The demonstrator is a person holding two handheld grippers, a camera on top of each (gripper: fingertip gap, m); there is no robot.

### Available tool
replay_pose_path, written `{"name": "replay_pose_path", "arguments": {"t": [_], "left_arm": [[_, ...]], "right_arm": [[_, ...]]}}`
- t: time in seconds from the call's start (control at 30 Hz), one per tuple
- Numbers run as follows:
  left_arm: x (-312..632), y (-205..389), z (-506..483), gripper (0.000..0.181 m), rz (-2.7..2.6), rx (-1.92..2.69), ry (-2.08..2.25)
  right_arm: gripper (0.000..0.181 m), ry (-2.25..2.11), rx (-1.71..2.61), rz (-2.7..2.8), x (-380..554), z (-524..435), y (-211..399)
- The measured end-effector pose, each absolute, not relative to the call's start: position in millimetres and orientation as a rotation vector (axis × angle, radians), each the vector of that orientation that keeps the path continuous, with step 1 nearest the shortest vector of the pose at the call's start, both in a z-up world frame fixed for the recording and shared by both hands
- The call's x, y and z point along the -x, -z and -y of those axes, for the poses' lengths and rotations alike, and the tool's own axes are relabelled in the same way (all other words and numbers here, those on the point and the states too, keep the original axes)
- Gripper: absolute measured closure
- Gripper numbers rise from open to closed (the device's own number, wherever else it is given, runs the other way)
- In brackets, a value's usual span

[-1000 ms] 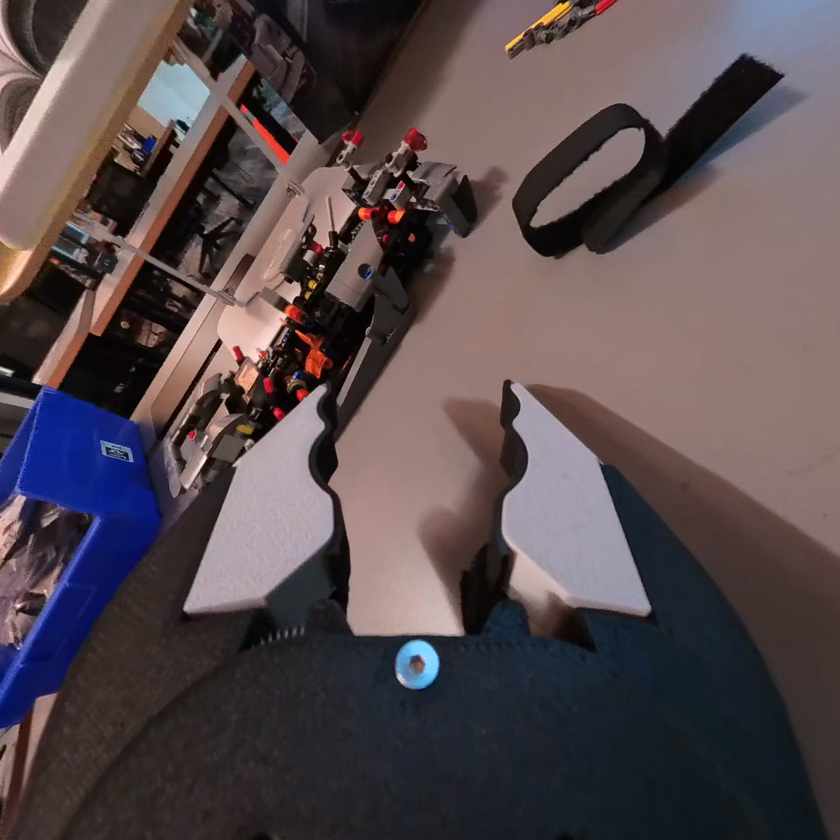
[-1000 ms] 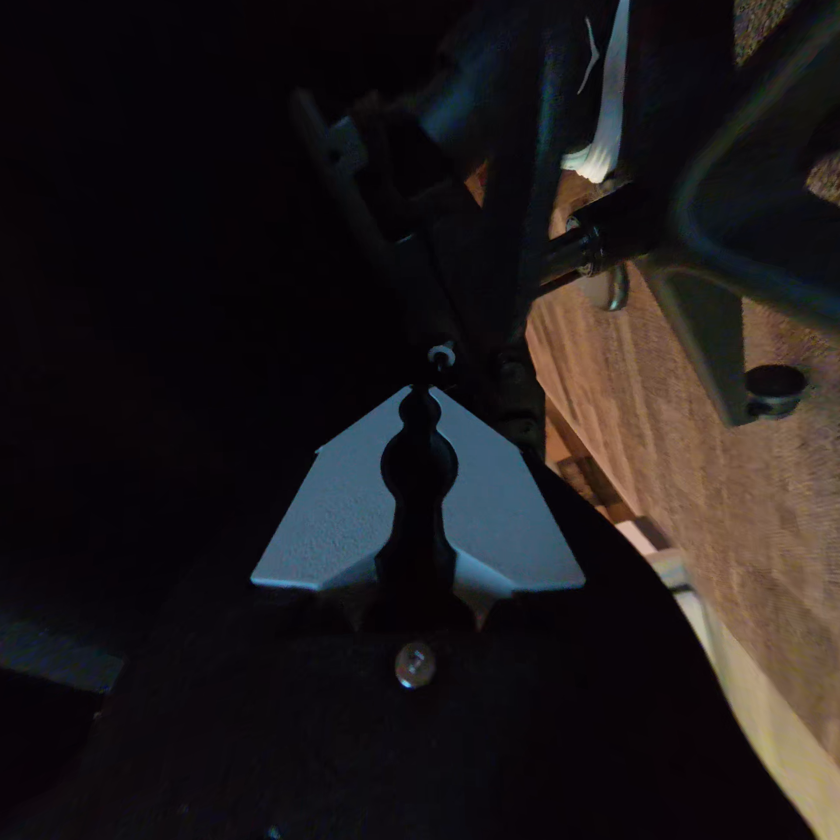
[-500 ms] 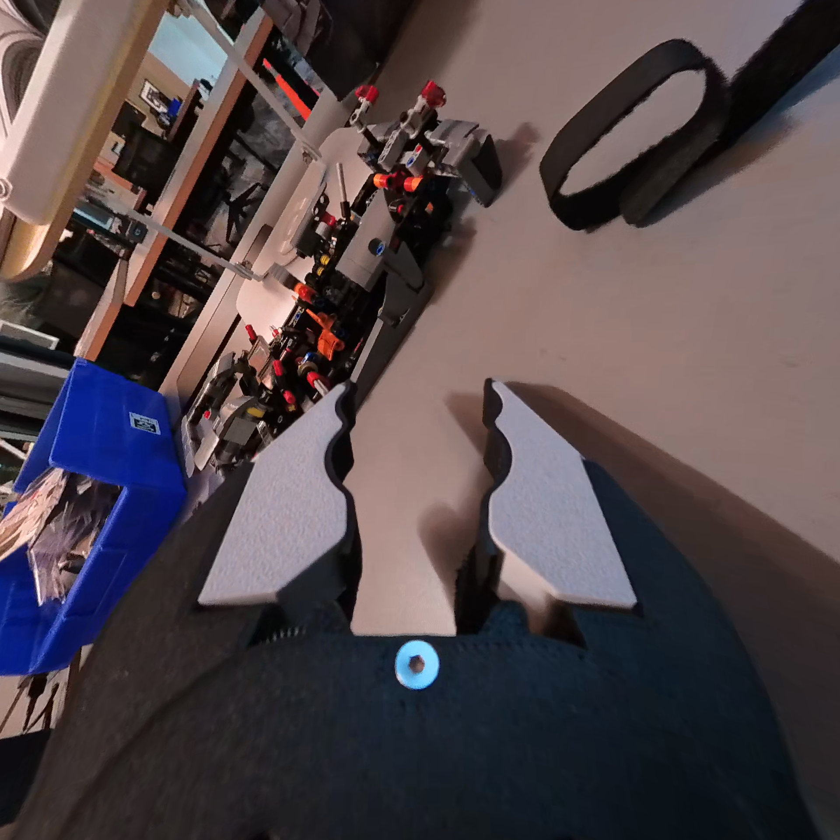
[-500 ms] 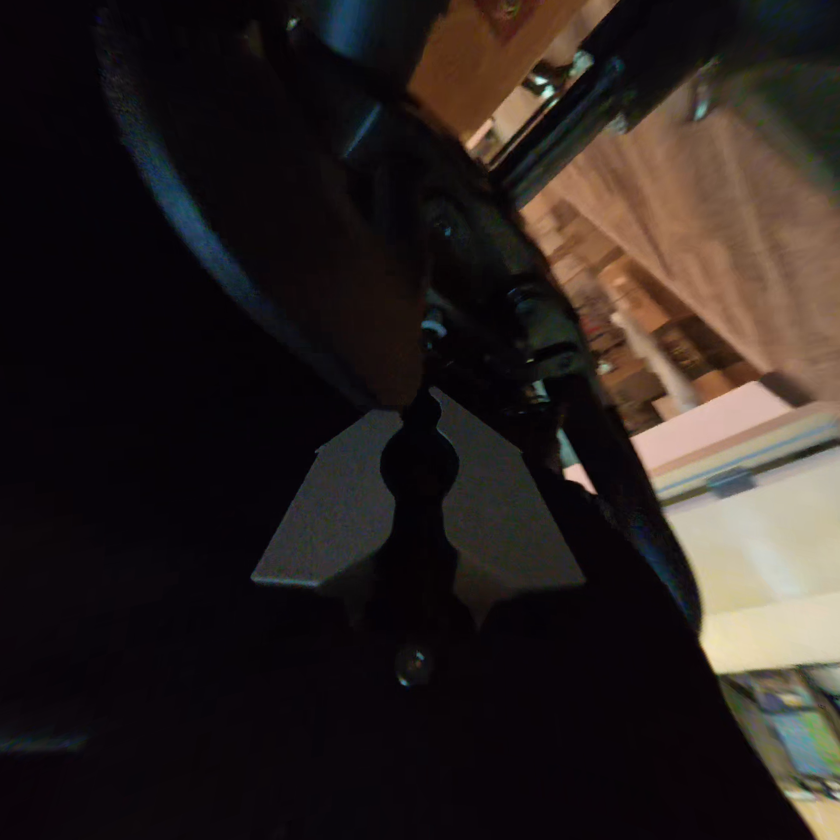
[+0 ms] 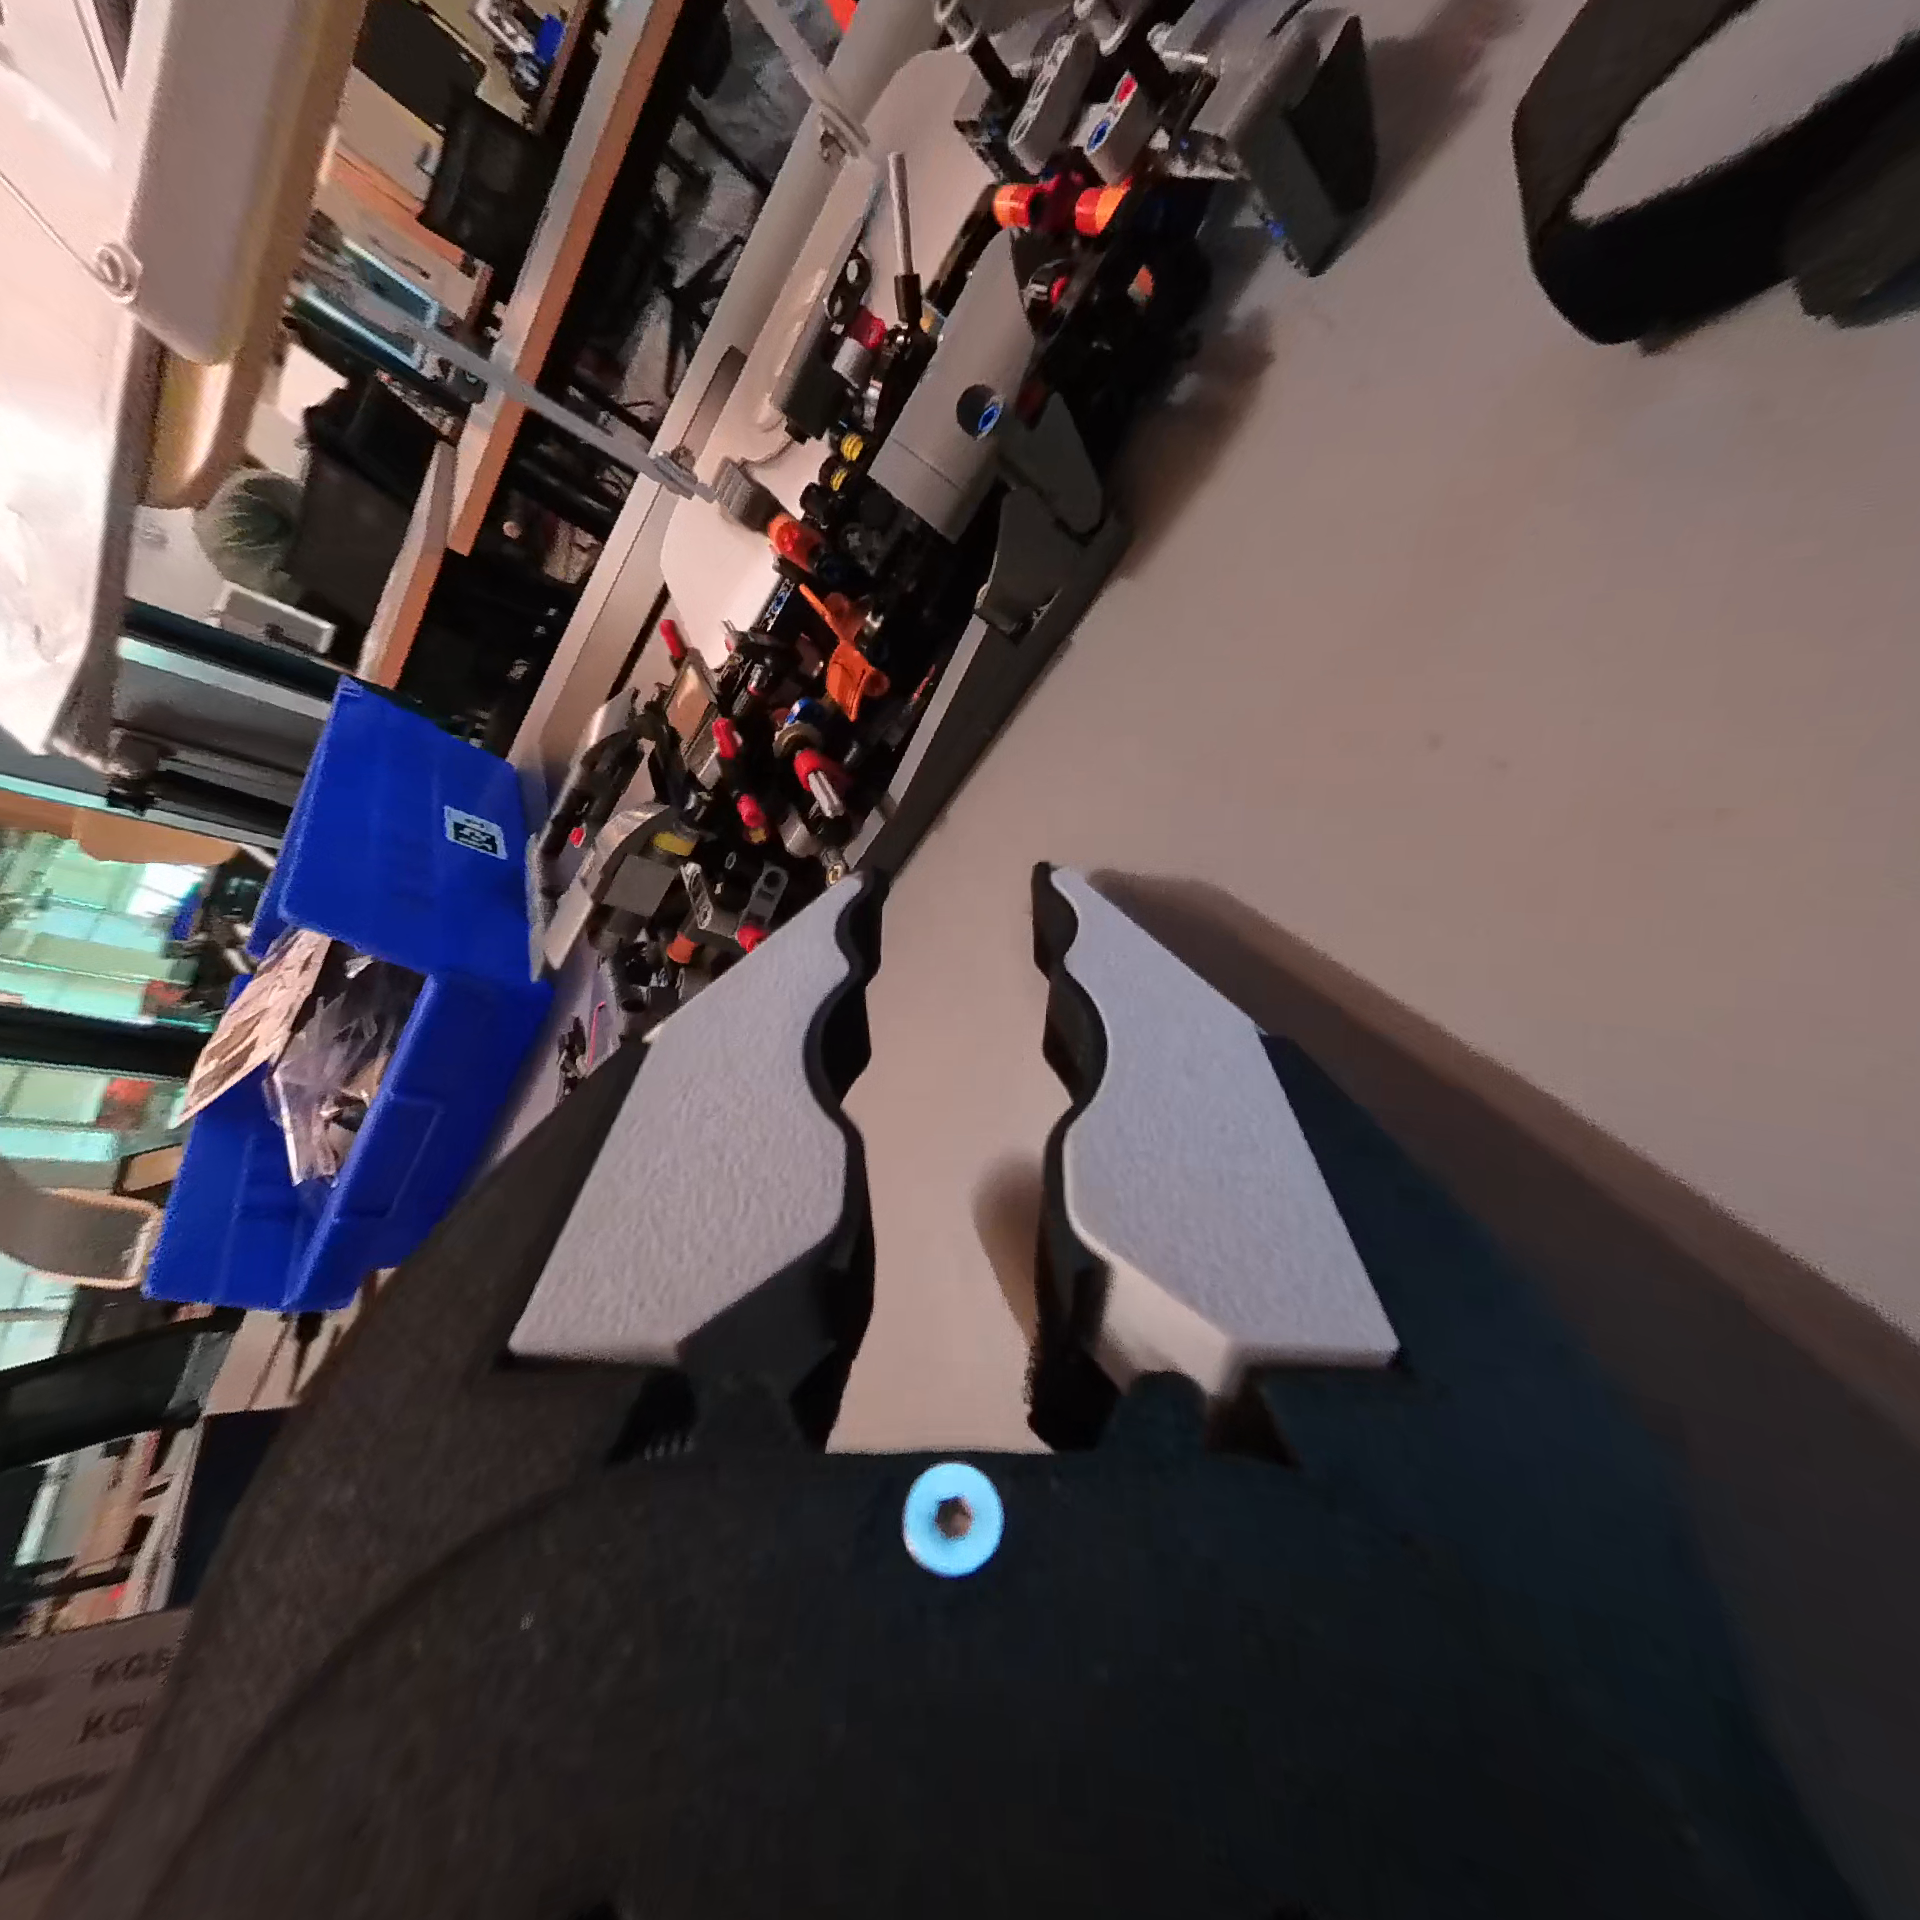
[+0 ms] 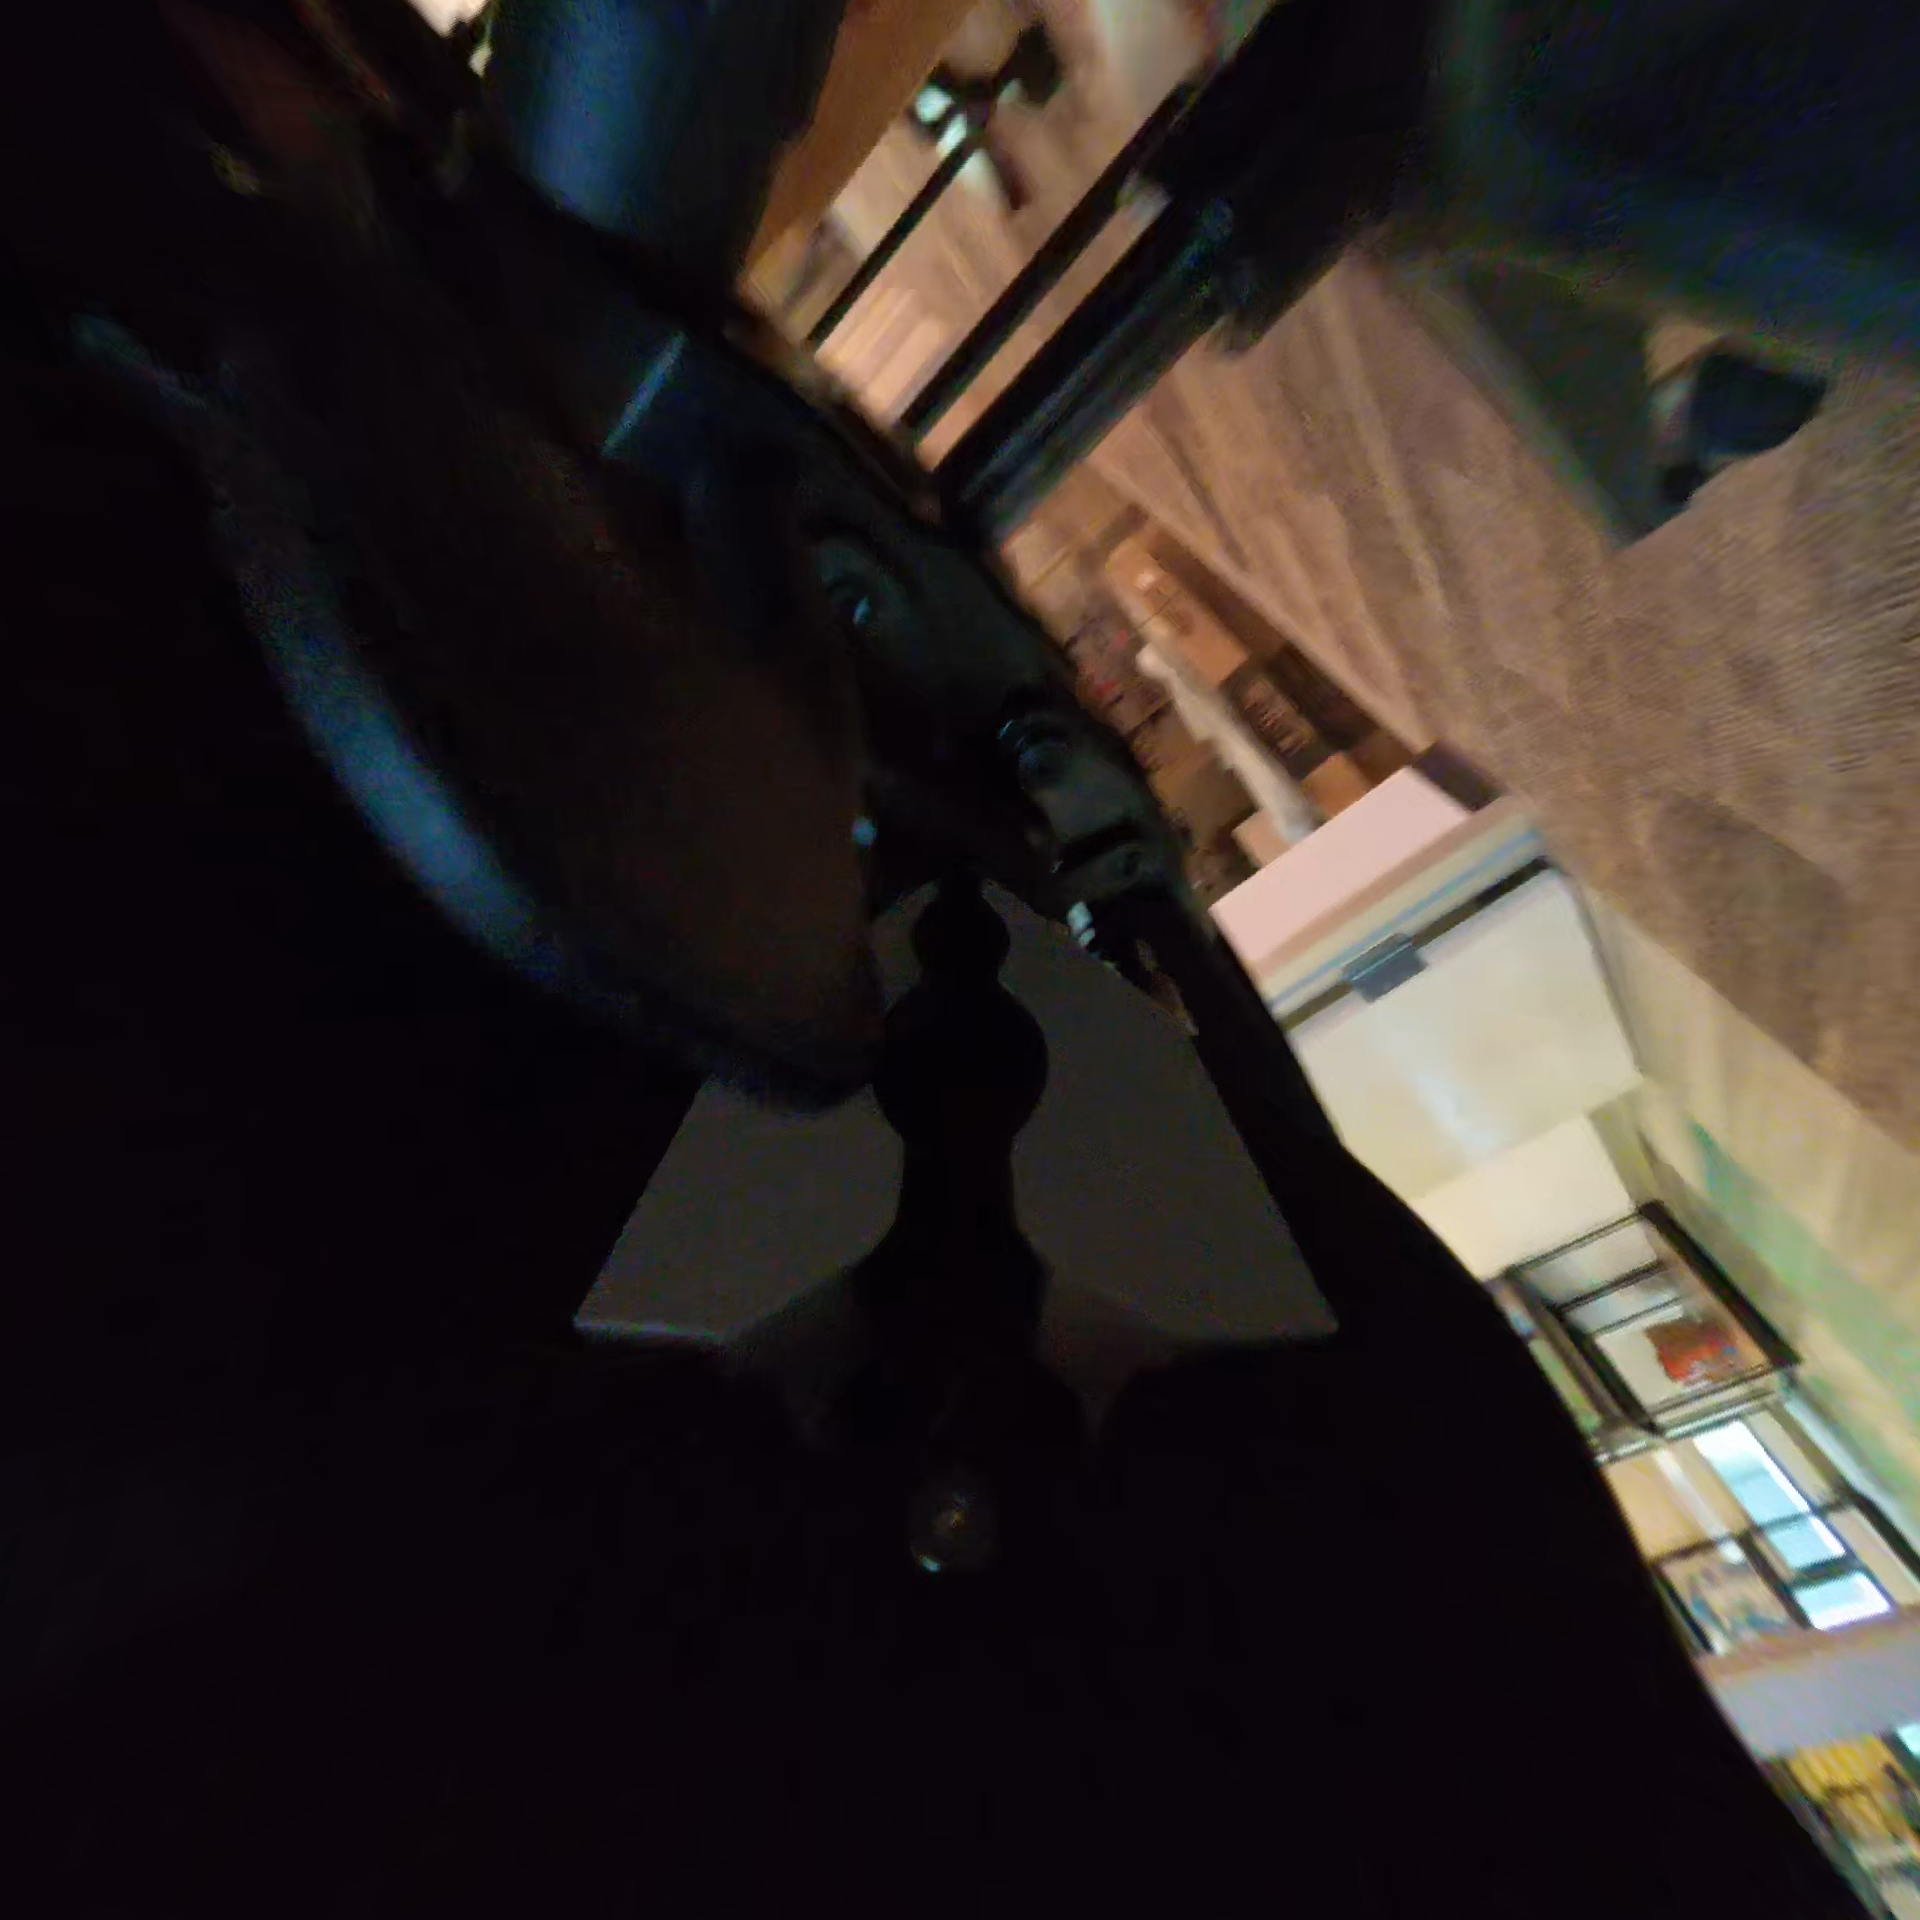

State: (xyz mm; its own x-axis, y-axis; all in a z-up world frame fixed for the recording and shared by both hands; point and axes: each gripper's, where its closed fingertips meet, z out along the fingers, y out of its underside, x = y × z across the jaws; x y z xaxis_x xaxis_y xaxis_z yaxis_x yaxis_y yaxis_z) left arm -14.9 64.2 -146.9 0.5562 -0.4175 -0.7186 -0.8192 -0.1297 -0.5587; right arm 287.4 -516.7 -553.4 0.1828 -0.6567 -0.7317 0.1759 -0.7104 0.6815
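A wide pale grey table is filling most of the left wrist view, and the view is sitting steeply tilted. A blue plastic storage bin holding clear crinkled bags is standing past the table's far-left edge. A long grey, black and orange model built from toy bricks is lying along that edge on a light grey base. A black fabric strap curled into a loop is lying well apart from it, cut off by the top-right corner.

The left tool is hovering low over bare table with its pale fingers partly apart and nothing between them. The brick model is lying nearest, just beyond its left fingertip and not touching.

The right wrist view is looking dark and blurred. The right tool is showing its fingers meeting at the tips, gripping nothing visible, beside a dark rounded shape too dim to name. Brown carpeted floor is showing beyond.

Compared with a second ago, the left tool's gap is looking narrower and the model closer. The right view is now facing the room rather than chair legs.
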Motion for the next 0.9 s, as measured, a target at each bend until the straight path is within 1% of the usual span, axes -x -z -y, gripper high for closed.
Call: {"name": "replay_pose_path", "arguments": {"t": [0.1, 0.17, 0.27, 0.4, 0.47, 0.57, 0.63, 0.9], "left_arm": [[17, 147, -65, 0.155, -1.024, 1.749, -0.512], [17, 148, -65, 0.160, -1.036, 1.734, -0.551], [17, 148, -65, 0.160, -1.035, 1.738, -0.549], [17, 148, -65, 0.160, -1.033, 1.739, -0.549], [18, 148, -66, 0.160, -1.030, 1.743, -0.549], [18, 149, -66, 0.163, -1.031, 1.747, -0.557], [19, 150, -67, 0.164, -1.030, 1.751, -0.565], [20, 151, -68, 0.167, -1.029, 1.751, -0.595]], "right_arm": [[0.181, 1.570, -1.817, 0.430, -288, 516, 562], [0.181, 1.586, -1.765, 0.423, -290, 510, 558], [0.181, 1.655, -1.518, 0.351, -286, 509, 511], [0.181, 1.646, -1.524, 0.330, -287, 510, 501], [0.181, 1.625, -1.544, 0.288, -285, 514, 507], [0.181, 1.570, -1.768, 0.303, -285, 506, 545], [0.181, 1.612, -1.717, 0.310, -284, 507, 548], [0.179, 1.698, -1.792, 0.368, -281, 515, 552]]}}
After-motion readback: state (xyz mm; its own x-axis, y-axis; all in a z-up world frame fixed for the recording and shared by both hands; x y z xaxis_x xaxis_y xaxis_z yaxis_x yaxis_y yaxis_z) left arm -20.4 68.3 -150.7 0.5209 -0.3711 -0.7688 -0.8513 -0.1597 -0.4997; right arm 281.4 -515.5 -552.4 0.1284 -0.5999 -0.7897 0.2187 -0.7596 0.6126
